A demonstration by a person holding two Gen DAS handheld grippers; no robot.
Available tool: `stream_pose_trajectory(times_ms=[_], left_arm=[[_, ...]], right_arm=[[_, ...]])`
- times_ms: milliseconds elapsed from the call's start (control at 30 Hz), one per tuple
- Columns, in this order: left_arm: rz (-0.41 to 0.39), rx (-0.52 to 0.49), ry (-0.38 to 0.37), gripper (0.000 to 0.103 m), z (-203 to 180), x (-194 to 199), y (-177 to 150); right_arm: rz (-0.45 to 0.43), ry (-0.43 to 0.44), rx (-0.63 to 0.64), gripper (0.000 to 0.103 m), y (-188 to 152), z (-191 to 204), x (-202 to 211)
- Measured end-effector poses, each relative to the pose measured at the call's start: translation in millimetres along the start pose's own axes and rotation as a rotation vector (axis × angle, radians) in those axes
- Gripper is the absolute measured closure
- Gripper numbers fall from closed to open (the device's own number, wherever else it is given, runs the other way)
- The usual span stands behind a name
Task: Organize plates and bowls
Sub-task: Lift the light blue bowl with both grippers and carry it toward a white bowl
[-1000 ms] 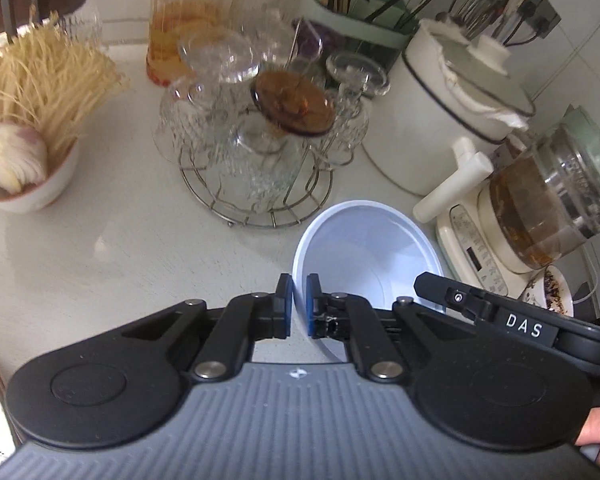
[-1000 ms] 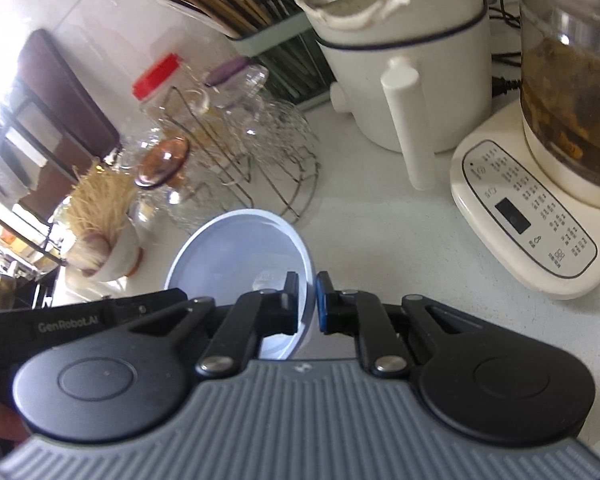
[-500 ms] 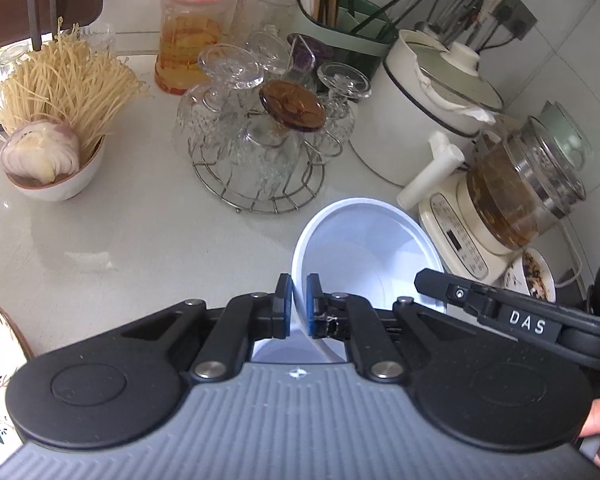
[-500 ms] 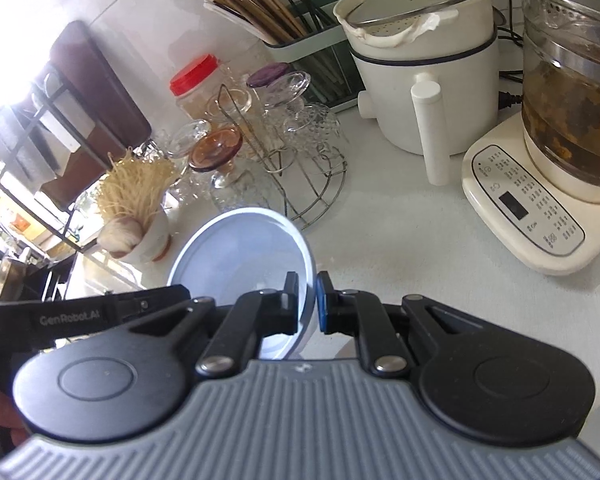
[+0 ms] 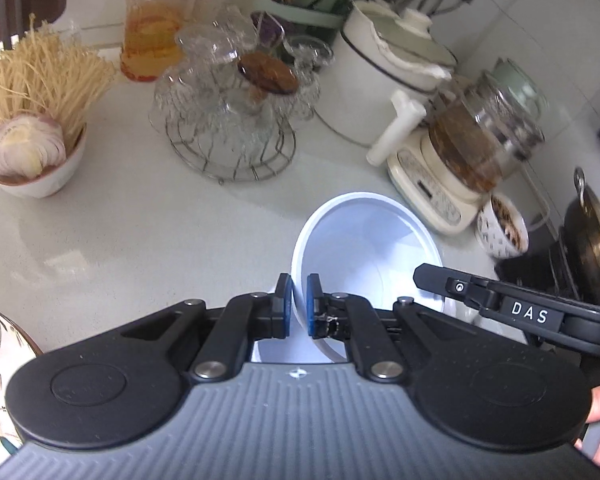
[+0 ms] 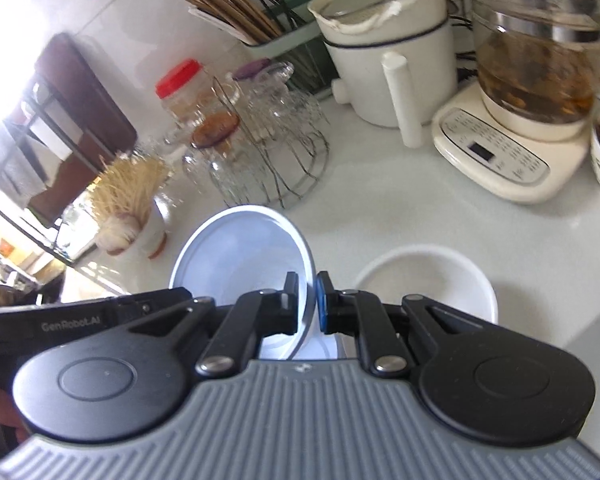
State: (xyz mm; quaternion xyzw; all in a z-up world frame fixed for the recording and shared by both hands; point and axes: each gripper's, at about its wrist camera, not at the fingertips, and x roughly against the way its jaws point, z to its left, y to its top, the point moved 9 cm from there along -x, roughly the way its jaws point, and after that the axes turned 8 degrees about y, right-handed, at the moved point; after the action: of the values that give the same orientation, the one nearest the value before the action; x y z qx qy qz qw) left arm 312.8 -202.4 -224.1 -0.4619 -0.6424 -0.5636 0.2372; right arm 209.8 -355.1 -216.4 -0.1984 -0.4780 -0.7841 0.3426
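Both the left tool (image 5: pixel 299 294) and the right tool (image 6: pixel 307 294) pinch opposite rims of the blue-white bowl (image 5: pixel 374 248), held tilted above the worktop (image 5: pixel 140 232), left of a white bowl (image 6: pixel 424 284).

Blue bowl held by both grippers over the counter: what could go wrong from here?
1. The left gripper and right gripper each pinch only the thin rim of the blue bowl; uneven pulling could make it slip or twist.
2. The white bowl sits just right of it; a careless lowering could knock it.
3. The glasses on the wire rack stand ahead; swinging forward risks hitting them.
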Motion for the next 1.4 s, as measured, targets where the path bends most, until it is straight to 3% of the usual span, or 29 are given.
stream_pose_trajectory(times_ms=[467, 867, 1033, 1133, 1167, 1200, 1233, 1267, 1400], left_arm=[[0.065, -0.102, 0.014, 0.095, -1, -20, -29], [0.116, -0.049, -0.010, 0.094, 8, -30, -35], [0.108, -0.011, 0.001, 0.085, 15, -28, -32], [0.106, -0.005, 0.003, 0.074, 17, -28, -32], [0.109, 0.000, 0.003, 0.072, 18, -28, -32], [0.112, 0.003, 0.002, 0.070, 18, -29, -32], [0.118, 0.004, 0.001, 0.069, 19, -30, -32], [0.122, 0.004, 0.001, 0.069, 19, -31, -33], [0.125, 0.007, 0.002, 0.069, 22, -33, -34]], right_arm=[[0.050, -0.074, -0.068, 0.090, -39, -13, -7], [0.038, -0.052, -0.126, 0.089, -43, -13, -7], [0.015, -0.051, -0.134, 0.088, -38, -13, 0], [-0.008, -0.055, -0.155, 0.088, -36, -14, 6], [-0.013, -0.058, -0.161, 0.081, -36, -14, 8], [-0.018, -0.058, -0.169, 0.062, -37, -15, 9], [-0.026, -0.053, -0.181, 0.054, -38, -15, 11], [-0.031, -0.041, -0.190, 0.049, -39, -15, 12], [-0.013, -0.007, -0.226, 0.050, -47, -16, 11]])
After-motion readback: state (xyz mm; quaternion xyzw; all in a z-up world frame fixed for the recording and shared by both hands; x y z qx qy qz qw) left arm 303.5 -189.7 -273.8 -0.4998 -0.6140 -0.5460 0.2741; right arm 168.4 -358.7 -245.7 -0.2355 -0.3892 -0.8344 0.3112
